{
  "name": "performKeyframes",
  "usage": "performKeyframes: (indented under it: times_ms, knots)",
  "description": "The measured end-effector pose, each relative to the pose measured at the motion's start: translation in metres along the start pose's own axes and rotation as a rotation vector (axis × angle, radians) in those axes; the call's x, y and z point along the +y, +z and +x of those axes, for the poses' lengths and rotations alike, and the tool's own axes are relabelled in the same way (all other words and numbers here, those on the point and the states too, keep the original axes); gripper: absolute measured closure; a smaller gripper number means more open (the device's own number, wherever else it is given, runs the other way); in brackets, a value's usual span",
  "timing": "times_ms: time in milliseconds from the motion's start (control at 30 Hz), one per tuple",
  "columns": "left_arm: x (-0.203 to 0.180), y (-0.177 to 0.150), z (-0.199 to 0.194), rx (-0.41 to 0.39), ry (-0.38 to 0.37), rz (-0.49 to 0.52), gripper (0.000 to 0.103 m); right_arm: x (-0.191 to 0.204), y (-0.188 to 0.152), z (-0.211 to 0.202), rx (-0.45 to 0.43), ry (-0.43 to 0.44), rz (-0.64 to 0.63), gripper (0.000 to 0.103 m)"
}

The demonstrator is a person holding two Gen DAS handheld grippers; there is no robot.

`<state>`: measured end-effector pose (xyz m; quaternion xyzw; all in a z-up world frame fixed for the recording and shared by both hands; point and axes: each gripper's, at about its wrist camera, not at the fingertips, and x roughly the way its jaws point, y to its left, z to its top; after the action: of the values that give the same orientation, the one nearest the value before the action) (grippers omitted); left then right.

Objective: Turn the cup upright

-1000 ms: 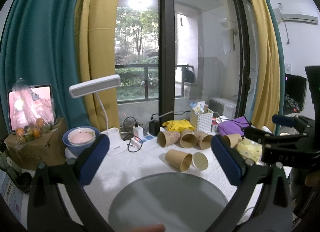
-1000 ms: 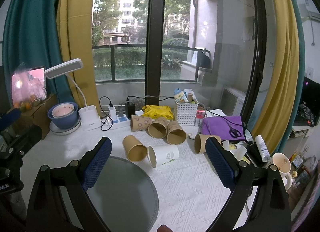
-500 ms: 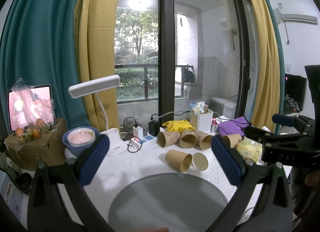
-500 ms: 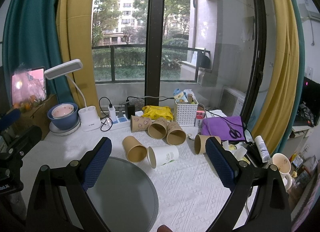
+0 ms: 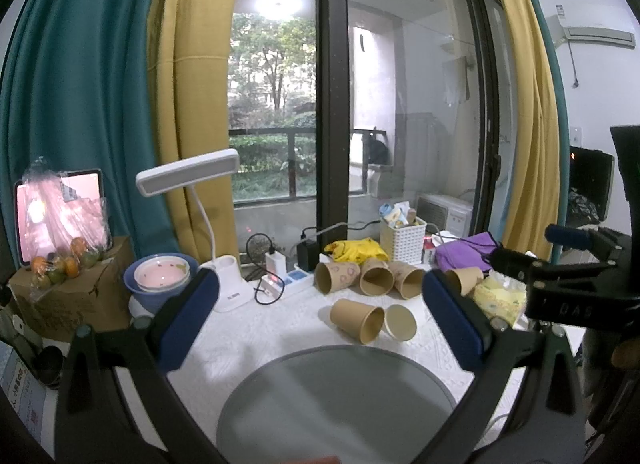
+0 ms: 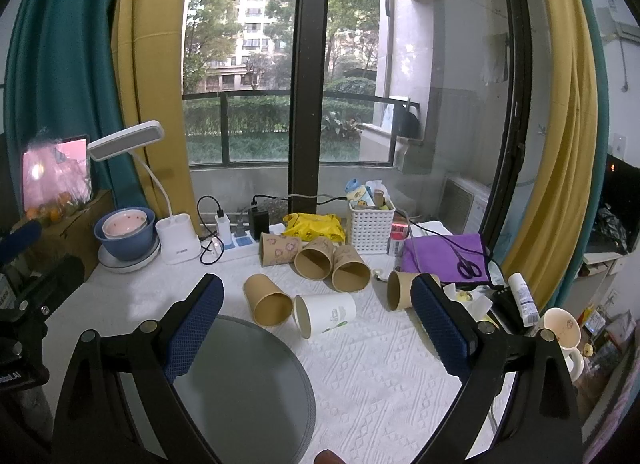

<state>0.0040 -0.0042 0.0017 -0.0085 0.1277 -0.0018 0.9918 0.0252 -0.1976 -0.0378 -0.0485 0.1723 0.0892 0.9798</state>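
Comparing with half a second ago and a second ago, nothing shifts: cups, mat and both grippers sit as before, views near identical. Left gripper (image 5: 320, 320) hangs above the table, pointing level toward the window, blue-padded fingers (image 5: 188, 320) spread wide, gripping nothing. Right gripper (image 6: 318, 324) same pose, pads (image 6: 440, 324) wide apart, also gripping nothing, and its black body shows at 3 o'clock in the left view.

Round grey mat (image 6: 240, 384) lies on the white textured tablecloth (image 6: 380, 376) at 6 o'clock, under the left gripper. Plain brown paper cup (image 6: 266, 300) lies on its side at 12 o'clock of the mat, mouth toward the cameras, touching or just beside the white paper cup with green print (image 6: 326, 314), also on its side. Behind them a row of three brown paper cups (image 6: 316, 258) lies tipped over, and one more brown cup (image 6: 402, 290) lies at 3 o'clock behind the right pad.

White desk lamp (image 6: 176, 240) and blue bowl holding a pink bowl (image 6: 126, 232) stand at 9 o'clock. White slotted basket (image 6: 370, 225) stands at 12 o'clock.
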Motion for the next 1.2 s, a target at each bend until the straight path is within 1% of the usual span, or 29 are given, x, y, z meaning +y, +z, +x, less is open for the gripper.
performKeyframes:
  times_ms: [167,300,567,767,900,1000,1133,1200]
  knots:
    - [-0.004,0.0,0.004,0.017,-0.012,0.006,0.001,-0.004,0.001,0.001,0.005,-0.001,0.004,0.006]
    - [-0.007,0.0,0.018,0.043,-0.031,0.012,0.001,-0.016,0.002,0.01,0.019,-0.02,0.014,0.006]
    - [-0.014,-0.011,0.063,0.158,-0.096,0.02,0.001,-0.033,-0.008,0.029,0.054,-0.051,0.035,0.006]
    - [-0.027,-0.018,0.098,0.208,-0.122,0.074,0.001,-0.044,-0.017,0.051,0.087,-0.067,0.05,0.006]
    - [-0.035,-0.023,0.126,0.242,-0.153,0.112,0.001,-0.053,-0.021,0.066,0.102,-0.075,0.058,0.006]
    - [-0.04,-0.029,0.146,0.257,-0.154,0.167,0.001,-0.062,-0.022,0.076,0.107,-0.088,0.066,0.006]
    - [-0.038,-0.038,0.174,0.288,-0.159,0.204,0.001,-0.074,-0.024,0.091,0.127,-0.098,0.083,0.006]
    - [-0.037,-0.041,0.188,0.298,-0.183,0.216,0.001,-0.077,-0.024,0.099,0.139,-0.093,0.086,0.006]
